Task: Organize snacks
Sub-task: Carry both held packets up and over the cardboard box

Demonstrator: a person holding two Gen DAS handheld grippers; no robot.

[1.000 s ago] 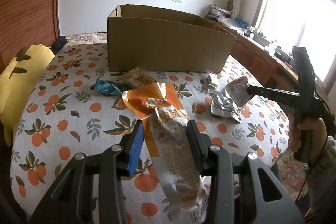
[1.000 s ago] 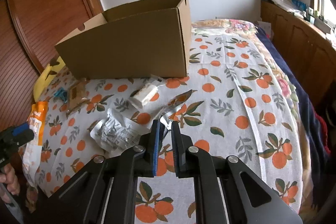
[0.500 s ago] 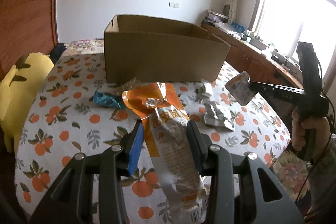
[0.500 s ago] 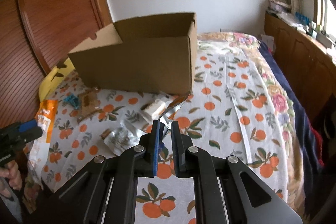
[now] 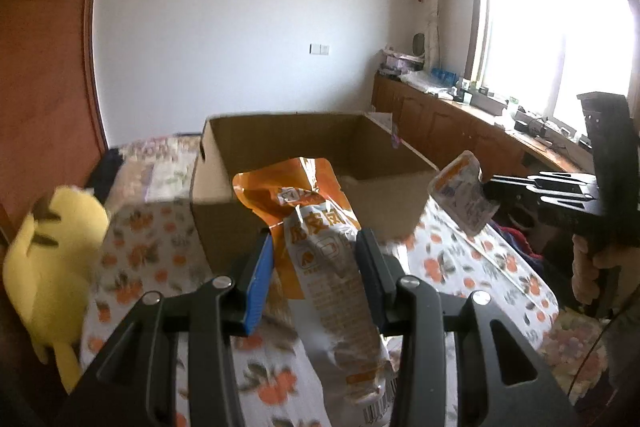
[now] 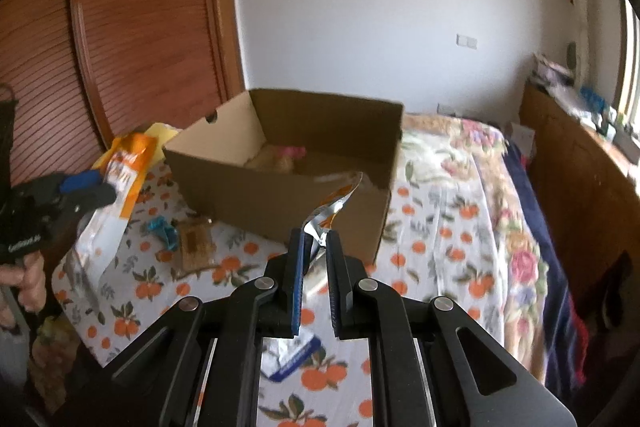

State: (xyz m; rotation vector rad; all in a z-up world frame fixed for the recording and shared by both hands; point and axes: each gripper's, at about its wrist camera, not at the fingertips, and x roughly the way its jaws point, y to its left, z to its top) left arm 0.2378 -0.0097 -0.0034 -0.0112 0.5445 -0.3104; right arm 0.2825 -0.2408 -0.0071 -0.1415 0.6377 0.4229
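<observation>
Orange snack bag clamped lengthwise between left tool tips.

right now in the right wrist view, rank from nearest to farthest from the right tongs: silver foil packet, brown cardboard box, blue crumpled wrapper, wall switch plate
1. Silver foil packet, pinched in the right tongs.
2. Brown cardboard box, just behind.
3. Blue crumpled wrapper, off left on the orange-print tablecloth.
4. White wall switch plate, on the far wall.

Large white Chinese characters, seemingly 虎皮凤, stood on the orange snack packet; its smaller print and barcode were too blurred to read. Faint white lettering on the left claw's handle was illegible.
</observation>
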